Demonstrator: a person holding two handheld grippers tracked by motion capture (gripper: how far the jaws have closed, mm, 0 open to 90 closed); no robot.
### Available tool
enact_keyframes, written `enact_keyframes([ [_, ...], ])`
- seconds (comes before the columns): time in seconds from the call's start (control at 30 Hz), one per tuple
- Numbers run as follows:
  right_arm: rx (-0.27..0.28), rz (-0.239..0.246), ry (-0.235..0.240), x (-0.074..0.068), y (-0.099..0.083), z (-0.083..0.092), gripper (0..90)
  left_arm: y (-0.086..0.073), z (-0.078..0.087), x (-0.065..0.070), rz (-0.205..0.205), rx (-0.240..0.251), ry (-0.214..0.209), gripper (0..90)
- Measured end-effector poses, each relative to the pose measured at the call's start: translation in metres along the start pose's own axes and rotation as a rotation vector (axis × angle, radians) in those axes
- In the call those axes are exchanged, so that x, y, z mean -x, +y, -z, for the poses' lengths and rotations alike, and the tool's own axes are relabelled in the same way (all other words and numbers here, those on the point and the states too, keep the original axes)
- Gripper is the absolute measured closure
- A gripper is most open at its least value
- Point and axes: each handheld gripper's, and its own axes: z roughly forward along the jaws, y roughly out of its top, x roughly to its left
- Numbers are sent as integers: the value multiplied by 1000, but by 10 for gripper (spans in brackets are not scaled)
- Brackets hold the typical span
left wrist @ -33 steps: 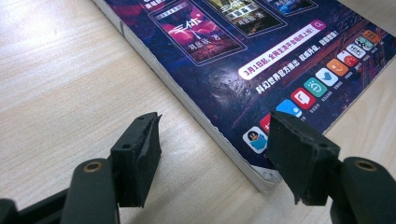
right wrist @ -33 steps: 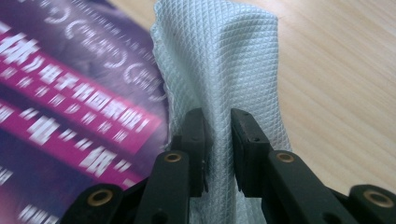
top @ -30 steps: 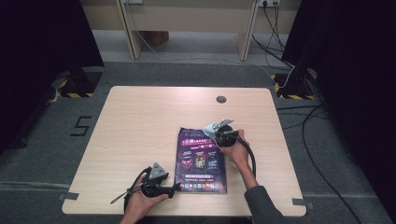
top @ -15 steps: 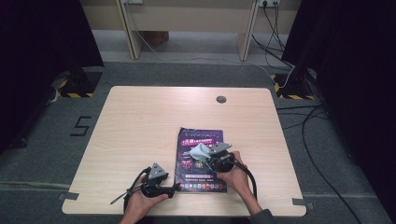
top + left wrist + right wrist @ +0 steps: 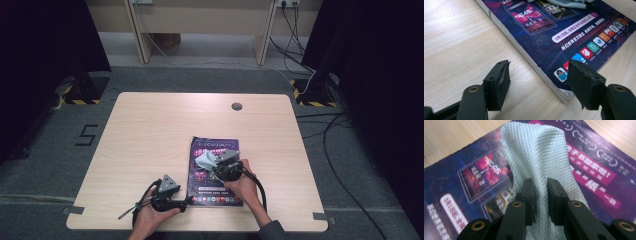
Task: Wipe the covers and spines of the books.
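With the right tool (image 5: 540, 195) pinching the pale cloth (image 5: 536, 157) on the magazine (image 5: 212, 172) cover, wipe in flat, overlapping strokes while the spread left tool (image 5: 539, 82) steadies its near corner on the worktop (image 5: 150, 130).

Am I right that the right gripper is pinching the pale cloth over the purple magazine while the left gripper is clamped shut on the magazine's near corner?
Not quite. The left gripper is open: in the left gripper view its jaws stand apart on either side of the magazine's near corner without pressing on it. The rest holds: the right gripper is pinching the pale cloth over the magazine.
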Motion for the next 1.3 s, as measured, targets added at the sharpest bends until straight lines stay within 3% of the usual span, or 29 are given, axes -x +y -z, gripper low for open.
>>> enact_keyframes([
  [0.17,1,39,17,-15,10,-7,775,0,0,0,-2,2,0,341],
  [0.33,-3,78,42,-25,7,-4,781,0,0,1,-16,2,10,341],
  [0.73,-6,105,82,-39,-21,24,790,0,0,2,-10,3,12,338],
  [1.13,-10,90,94,-46,-47,50,792,1,2,-3,11,-13,-15,322],
  [1.3,-10,98,93,-51,-52,55,791,3,8,-9,41,11,18,304],
])
